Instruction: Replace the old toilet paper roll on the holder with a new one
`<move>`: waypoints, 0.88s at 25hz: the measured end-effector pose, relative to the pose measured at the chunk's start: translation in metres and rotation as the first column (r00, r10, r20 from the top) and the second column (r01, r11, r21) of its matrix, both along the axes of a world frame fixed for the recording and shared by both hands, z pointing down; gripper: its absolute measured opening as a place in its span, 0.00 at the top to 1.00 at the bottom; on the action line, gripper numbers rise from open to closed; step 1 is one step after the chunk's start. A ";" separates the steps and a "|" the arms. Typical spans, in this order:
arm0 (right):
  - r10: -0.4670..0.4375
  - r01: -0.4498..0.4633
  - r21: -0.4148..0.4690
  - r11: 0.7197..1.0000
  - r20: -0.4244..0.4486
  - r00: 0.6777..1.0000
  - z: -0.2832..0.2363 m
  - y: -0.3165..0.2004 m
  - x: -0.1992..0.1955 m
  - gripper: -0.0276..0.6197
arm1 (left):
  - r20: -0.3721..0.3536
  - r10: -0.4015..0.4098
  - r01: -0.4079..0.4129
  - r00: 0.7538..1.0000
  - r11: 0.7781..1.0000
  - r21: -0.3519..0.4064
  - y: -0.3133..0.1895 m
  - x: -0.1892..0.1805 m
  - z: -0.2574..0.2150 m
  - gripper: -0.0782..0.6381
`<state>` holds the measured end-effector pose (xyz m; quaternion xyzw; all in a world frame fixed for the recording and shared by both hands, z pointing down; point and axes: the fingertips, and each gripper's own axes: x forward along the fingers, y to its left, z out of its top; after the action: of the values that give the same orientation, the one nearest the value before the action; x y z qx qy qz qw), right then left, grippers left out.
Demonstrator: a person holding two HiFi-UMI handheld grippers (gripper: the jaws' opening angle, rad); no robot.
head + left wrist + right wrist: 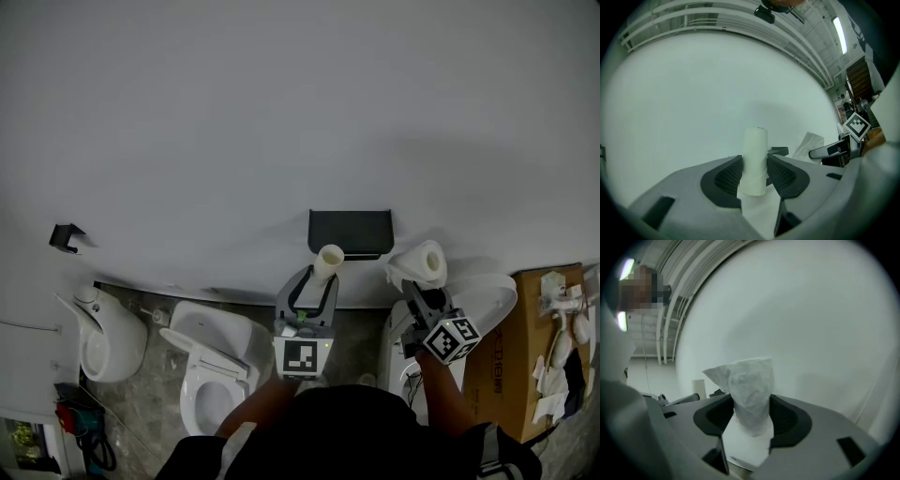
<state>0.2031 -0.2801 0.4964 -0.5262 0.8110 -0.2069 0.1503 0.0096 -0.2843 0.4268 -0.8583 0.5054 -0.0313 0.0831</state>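
**Once clear of the holder (350, 232), swap rolls**

While gripping the spent core (329, 262) in the left gripper (314, 281) jaws close by the black holder, carry it aside, clear of the wall (281, 112). Then bring the new roll (422, 264), pinched by the right gripper (417, 289), up level and square to the holder. Head view alone: whole holder, roll's open bore. Right gripper view alone: crumpled loose tail (749, 390) filling those jaws.

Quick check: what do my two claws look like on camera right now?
The left claw and right claw are grey moulded shells with black textured pads. Each carries a cube of black-and-white square markers. The person wears a dark top.
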 end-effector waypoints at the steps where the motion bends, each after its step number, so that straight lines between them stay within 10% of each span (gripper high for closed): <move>1: -0.005 0.006 -0.009 1.000 0.062 0.998 0.001 -0.002 0.000 0.59 | 0.003 -0.005 0.005 1.000 1.000 0.002 0.000 -0.003 0.000 0.66; 6: -0.020 0.039 -0.045 0.998 0.356 0.934 0.004 -0.012 0.001 0.59 | 0.013 -0.023 0.023 1.000 1.000 0.014 0.003 -0.011 -0.001 0.66; 14: 0.019 0.083 -0.116 0.990 0.683 0.730 0.026 -0.027 -0.005 0.59 | 0.016 -0.062 0.062 0.998 0.998 0.014 0.004 -0.027 0.003 0.66; 22: 0.038 0.116 -0.135 0.984 0.795 0.605 0.036 -0.032 -0.014 0.60 | 0.029 -0.101 0.101 0.994 0.995 -0.006 0.011 -0.042 0.010 0.66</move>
<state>0.1889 -0.3121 0.5325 -0.3727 0.6501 -0.4915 0.4437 -0.0328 -0.2732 0.4370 -0.8315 0.5467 -0.0497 0.0856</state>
